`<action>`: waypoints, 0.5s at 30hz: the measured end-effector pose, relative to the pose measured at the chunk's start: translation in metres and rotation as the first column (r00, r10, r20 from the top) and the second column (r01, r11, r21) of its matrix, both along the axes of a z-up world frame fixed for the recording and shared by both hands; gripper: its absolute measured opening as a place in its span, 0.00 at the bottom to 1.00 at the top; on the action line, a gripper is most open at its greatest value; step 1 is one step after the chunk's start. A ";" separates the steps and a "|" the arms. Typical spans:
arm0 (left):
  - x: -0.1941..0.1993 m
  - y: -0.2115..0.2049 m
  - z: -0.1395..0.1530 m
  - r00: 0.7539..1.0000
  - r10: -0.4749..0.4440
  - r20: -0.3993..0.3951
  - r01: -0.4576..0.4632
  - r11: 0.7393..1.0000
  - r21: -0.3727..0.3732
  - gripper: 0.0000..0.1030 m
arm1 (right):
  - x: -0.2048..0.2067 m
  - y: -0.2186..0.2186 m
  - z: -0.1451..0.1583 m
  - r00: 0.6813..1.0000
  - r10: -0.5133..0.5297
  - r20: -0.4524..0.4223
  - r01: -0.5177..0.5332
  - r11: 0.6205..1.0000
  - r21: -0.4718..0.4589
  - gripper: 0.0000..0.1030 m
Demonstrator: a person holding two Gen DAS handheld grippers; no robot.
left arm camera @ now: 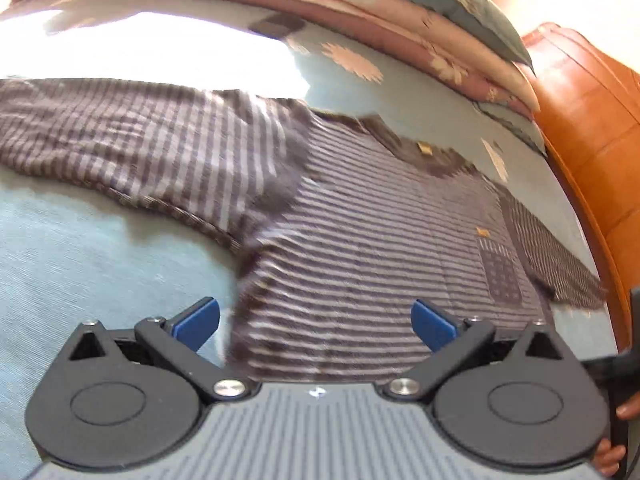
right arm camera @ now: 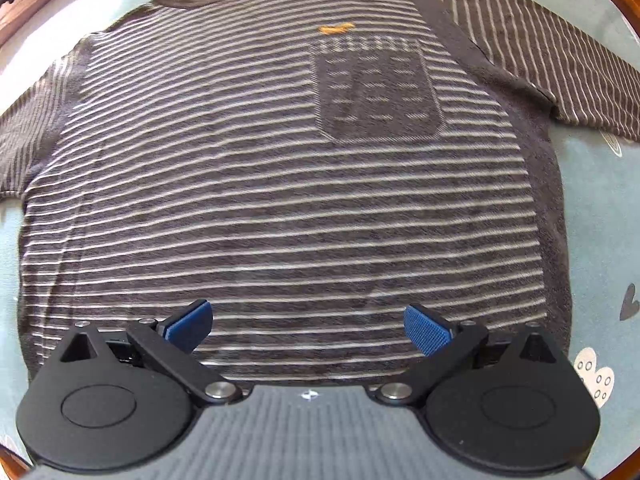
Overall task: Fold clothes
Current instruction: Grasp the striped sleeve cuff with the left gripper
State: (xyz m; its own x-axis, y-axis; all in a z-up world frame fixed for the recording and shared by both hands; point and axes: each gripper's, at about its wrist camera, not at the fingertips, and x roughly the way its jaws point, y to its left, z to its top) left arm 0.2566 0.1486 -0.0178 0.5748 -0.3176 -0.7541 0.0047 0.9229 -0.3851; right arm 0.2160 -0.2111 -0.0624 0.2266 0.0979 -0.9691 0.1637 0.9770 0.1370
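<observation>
Motion blur smeared the left wrist view, where the striped shirt (left arm camera: 360, 248) ran off toward the far right and its hem slipped beneath my left gripper (left arm camera: 316, 324), hiding the near edge. Only that view caught the folded quilt (left arm camera: 360, 12), a grey-blue pillow (left arm camera: 452, 4) and the orange headboard (left arm camera: 592, 112) at the far side. From the right wrist I saw the shirt whole: dark with pale stripes, chest pocket (right arm camera: 378, 92) and small orange emblem (right arm camera: 336, 29), lying flat, front up, on the pale blue bedsheet (right arm camera: 608, 216), sleeves cut off at both edges. My right gripper (right arm camera: 308, 326) hovered over the hem. Both grippers stood spread wide, holding nothing.
</observation>
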 end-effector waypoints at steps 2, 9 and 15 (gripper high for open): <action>0.014 0.048 0.005 0.994 0.106 0.040 -0.104 0.993 -0.052 0.98 | 0.011 0.025 0.011 0.998 0.043 0.051 -0.046 0.997 0.060 1.00; 0.074 0.211 -0.010 0.892 0.442 0.092 -0.401 0.869 -0.289 0.90 | 0.069 0.151 0.018 0.991 0.113 0.068 -0.120 0.986 0.112 1.00; 0.080 0.324 -0.063 0.731 0.677 -0.079 -0.614 0.604 -0.508 0.80 | 0.085 0.218 0.020 0.993 0.103 0.053 -0.110 0.984 0.142 1.00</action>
